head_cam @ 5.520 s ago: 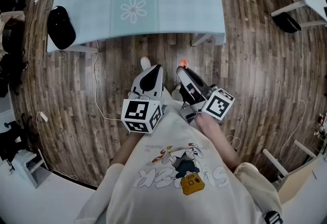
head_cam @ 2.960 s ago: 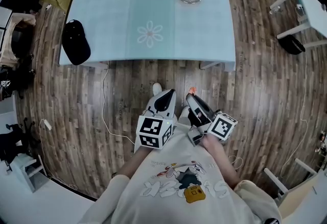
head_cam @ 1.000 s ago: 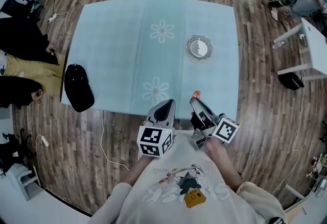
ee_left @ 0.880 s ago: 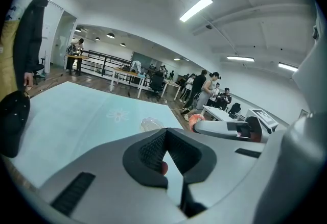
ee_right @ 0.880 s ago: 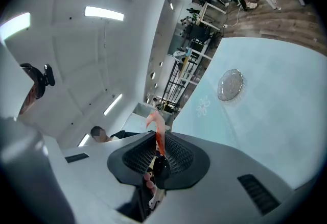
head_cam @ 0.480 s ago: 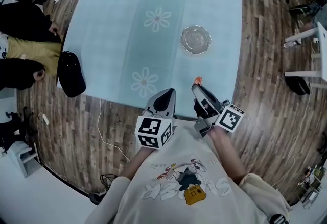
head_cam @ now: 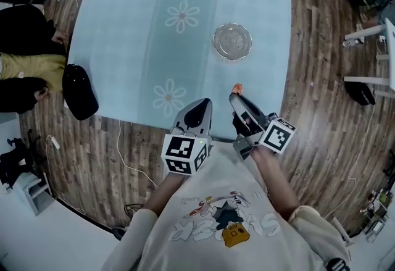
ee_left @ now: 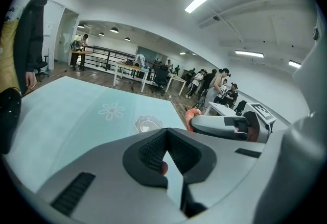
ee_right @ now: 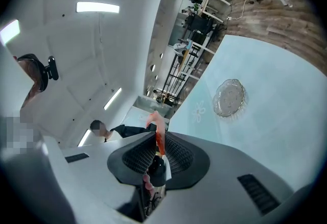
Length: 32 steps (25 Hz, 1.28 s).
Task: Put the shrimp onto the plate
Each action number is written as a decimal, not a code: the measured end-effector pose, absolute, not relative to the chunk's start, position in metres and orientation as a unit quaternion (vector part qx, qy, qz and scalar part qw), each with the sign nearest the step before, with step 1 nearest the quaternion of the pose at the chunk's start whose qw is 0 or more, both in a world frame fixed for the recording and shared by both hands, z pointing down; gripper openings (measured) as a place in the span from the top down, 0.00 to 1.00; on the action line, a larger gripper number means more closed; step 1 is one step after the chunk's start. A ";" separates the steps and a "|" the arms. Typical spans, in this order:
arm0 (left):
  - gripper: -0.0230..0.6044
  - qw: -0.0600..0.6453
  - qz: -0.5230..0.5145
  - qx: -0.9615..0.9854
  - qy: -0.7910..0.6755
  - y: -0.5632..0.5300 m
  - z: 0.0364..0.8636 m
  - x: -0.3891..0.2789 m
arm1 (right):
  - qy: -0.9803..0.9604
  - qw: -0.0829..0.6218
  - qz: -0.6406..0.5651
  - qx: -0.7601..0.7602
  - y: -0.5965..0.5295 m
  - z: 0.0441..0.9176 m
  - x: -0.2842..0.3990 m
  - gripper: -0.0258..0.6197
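Small orange-pink shrimp [head_cam: 237, 87] pinched in our right gripper [head_cam: 236, 96].
We hold it over the near edge of the pale blue table [head_cam: 117, 41], the round clear glass plate [head_cam: 232, 41] farther off; left gripper [head_cam: 201, 103] fingers pressed together, empty.

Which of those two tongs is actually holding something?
The right tongs: a pinkish-orange shrimp is pinched between their tips. The left tongs are closed on nothing.

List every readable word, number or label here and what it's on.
Shirt print: lettering upside down and distorted, unreadable.
Cubes on left gripper and right gripper: square marker patterns only, no words.
Plate, shrimp, cap, table: no text.
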<state>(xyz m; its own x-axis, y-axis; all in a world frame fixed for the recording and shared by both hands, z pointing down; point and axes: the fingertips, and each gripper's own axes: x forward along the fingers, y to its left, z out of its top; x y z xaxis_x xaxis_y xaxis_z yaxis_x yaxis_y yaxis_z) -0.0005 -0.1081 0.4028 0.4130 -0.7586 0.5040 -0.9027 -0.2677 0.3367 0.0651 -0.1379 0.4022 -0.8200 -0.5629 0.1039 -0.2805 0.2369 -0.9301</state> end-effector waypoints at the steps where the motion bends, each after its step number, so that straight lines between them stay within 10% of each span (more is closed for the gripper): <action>1: 0.95 0.296 0.124 0.789 -0.525 -0.111 0.404 0.001 | 0.775 0.126 -0.555 -0.275 -0.140 0.403 0.066 0.85; 32: 0.95 0.336 0.183 0.812 -0.441 -0.204 0.494 0.005 | 0.731 0.093 -0.577 -0.354 -0.255 0.507 0.069 0.85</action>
<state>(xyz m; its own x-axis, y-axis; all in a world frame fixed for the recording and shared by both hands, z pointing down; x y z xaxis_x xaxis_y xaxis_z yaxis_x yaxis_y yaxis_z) 0.0048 -0.2039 0.4937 0.5450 -0.5927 0.5930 -0.8384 -0.3858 0.3850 0.0690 -0.2548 0.5072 -0.7326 -0.6240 0.2721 -0.4096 0.0848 -0.9083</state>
